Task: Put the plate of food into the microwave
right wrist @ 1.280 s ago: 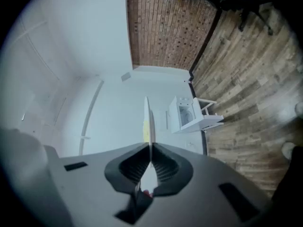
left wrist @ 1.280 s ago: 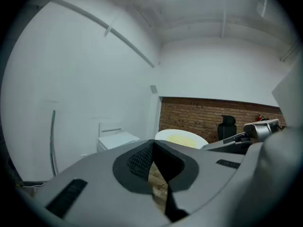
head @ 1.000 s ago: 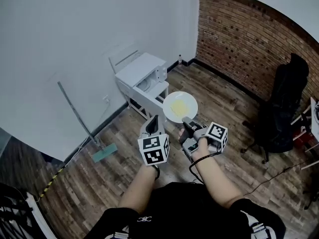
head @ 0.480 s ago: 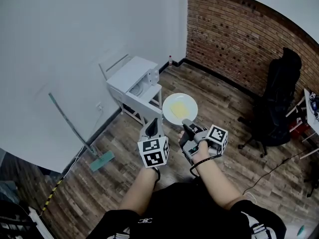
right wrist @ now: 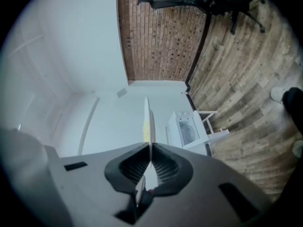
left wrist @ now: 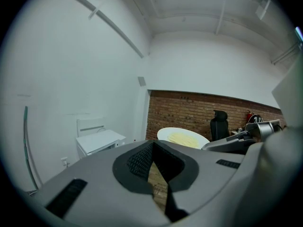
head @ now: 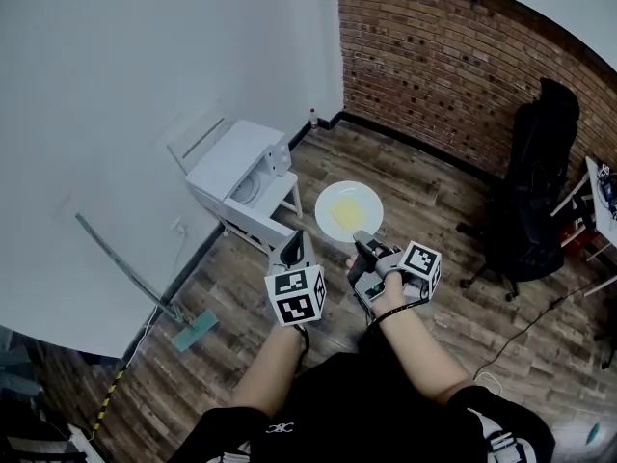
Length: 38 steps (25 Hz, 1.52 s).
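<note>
A white plate [head: 349, 210] with flat yellow food on it is held out level over the wood floor. My right gripper [head: 359, 240] is shut on its near rim. In the right gripper view the plate [right wrist: 147, 119] shows edge-on between the pads. The white microwave [head: 234, 165] stands on a small white stand against the wall, left of the plate, with its door open and the turntable showing. My left gripper [head: 297, 247] is shut and empty, beside the right one. From the left gripper view I see the plate [left wrist: 182, 137], the microwave [left wrist: 98, 141] and the left gripper [left wrist: 152, 151].
A black office chair [head: 540, 191] stands at the right in front of the brick wall [head: 453, 61]. A long-handled mop [head: 145, 287] leans on the white wall at the left. A small bottle [head: 312, 119] sits in the corner. A cable lies on the floor at the right.
The microwave and the wall have slid left and down in the head view. The plate stays in the right gripper, both grippers keeping their places before me.
</note>
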Motion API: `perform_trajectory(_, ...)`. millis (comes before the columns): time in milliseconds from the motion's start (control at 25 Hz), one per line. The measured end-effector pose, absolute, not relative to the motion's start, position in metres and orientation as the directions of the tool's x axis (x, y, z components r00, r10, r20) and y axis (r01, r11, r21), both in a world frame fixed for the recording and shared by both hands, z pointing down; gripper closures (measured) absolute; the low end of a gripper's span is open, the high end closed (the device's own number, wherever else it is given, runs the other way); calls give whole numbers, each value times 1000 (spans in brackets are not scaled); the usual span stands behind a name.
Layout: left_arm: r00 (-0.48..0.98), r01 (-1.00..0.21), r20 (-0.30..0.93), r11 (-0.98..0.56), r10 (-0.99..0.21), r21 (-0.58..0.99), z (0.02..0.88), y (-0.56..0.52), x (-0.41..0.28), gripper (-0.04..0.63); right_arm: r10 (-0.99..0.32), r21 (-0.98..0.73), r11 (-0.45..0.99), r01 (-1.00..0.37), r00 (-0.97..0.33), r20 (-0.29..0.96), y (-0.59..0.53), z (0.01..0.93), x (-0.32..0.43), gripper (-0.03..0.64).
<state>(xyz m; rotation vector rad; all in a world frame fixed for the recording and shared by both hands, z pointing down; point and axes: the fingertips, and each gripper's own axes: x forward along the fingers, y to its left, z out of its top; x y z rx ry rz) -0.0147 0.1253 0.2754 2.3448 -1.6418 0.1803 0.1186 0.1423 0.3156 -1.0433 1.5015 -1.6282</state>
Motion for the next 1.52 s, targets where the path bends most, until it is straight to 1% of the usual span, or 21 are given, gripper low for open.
perform_trajectory(280, 301, -952, 242, -274, -922, 138, 260, 41, 44, 603, -867, -997, -76, -35, -492, 83, 54, 304, 179, 592)
perform_trajectory(560, 248, -966, 259, -219, -934, 136, 259, -32, 106, 603, -836, -996, -75, -46, -541, 88, -30, 296, 242, 592)
perform_trajectory(680, 215, -973, 261, -184, -941, 136, 262, -53, 122, 603, -818, -996, -75, -47, -569, 89, -56, 300, 260, 592)
perform_trajectory(880, 157, -982, 281, -120, -947, 146, 273, -75, 127, 603, -786, -994, -101, -52, -609, 111, -88, 311, 272, 592)
perform_trajectory(1080, 109, -984, 297, -61, -949, 166, 282, -103, 118, 603, -744, -996, -84, -35, -662, 86, -121, 322, 262, 592)
perform_trajectory(1160, 97, -985, 299, -48, -949, 168, 284, -115, 115, 603, -728, -994, -95, -47, -679, 101, -131, 322, 256, 592)
perform_trajectory(1520, 111, -980, 285, -57, -952, 191, 298, -211, 121, 603, -712, -991, -91, -93, -690, 130, -214, 335, 260, 592)
